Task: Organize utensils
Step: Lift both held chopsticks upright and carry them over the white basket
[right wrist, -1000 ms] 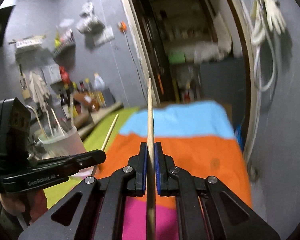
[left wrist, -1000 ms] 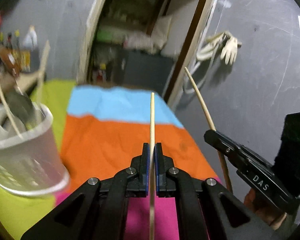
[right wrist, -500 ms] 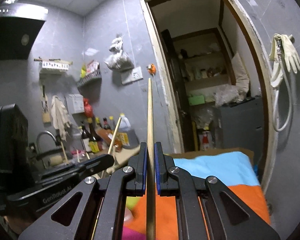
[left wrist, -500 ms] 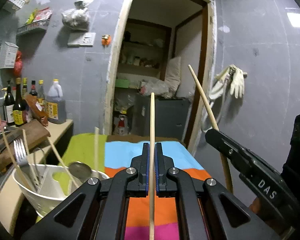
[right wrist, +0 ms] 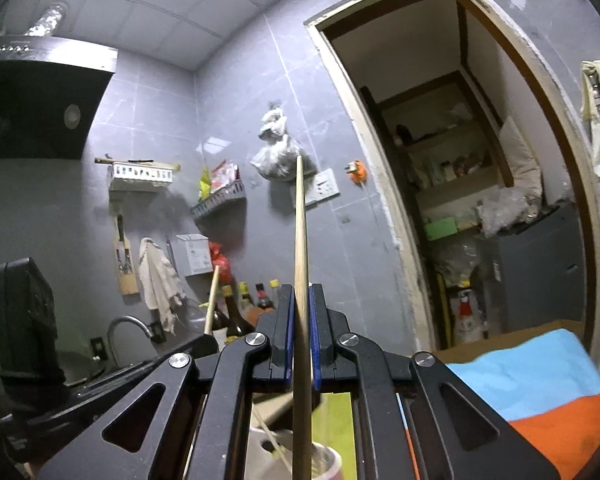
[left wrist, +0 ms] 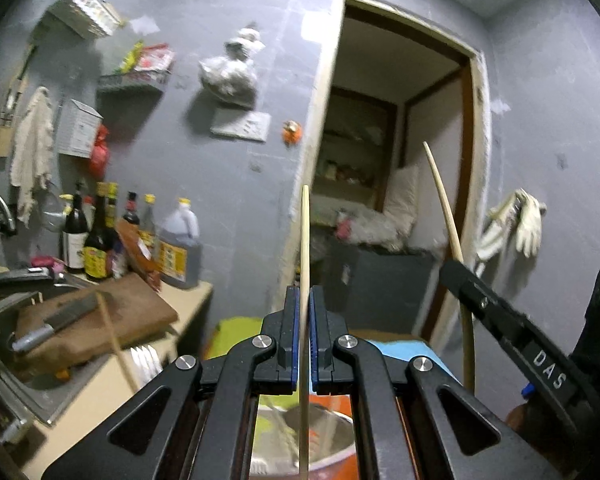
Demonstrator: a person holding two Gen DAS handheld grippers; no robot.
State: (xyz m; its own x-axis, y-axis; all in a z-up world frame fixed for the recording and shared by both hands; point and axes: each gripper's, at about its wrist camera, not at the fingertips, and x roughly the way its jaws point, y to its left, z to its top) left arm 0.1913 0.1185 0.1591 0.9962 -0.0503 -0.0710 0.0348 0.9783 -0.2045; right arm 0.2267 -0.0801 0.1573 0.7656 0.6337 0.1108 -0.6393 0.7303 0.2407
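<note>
Both tools clamped on a chopstick, above the holder

Now the left tool point(left wrist: 304, 344) has its two blue-lined fingers point(left wrist: 291, 340) pressed in tight on a pale chopstick point(left wrist: 305, 248). That stick runs straight up through the grip, its thin tip well above the finger ends and its lower length passing down between the tool's black links. Below, seen through the gap in the links, is the rim of a white utensil holder point(left wrist: 340, 452) with other sticks inside; the picture is blurred there, so whether the held stick's lower end reaches into the holder cannot be told.

The right tool point(right wrist: 302, 340) is likewise closed on a second chopstick point(right wrist: 300, 240), a darker wooden one, gripped upright with a slight lean and its tip high against the grey wall. Under this tool the holder point(right wrist: 328, 460) shows again, white, with thin sticks in it, and the gripped stick's lower part crosses in front of its rim.

Each tool appears in the other's view. From the left camera the right tool point(left wrist: 452, 270) sits off to the right, its stick point(left wrist: 448, 216) bowed by the lens. From the right camera the left tool point(right wrist: 210, 340) lies at lower left with its stick point(right wrist: 212, 300) standing up.

The surface carries a cloth point(right wrist: 540, 392) in blue and orange bands.
</note>
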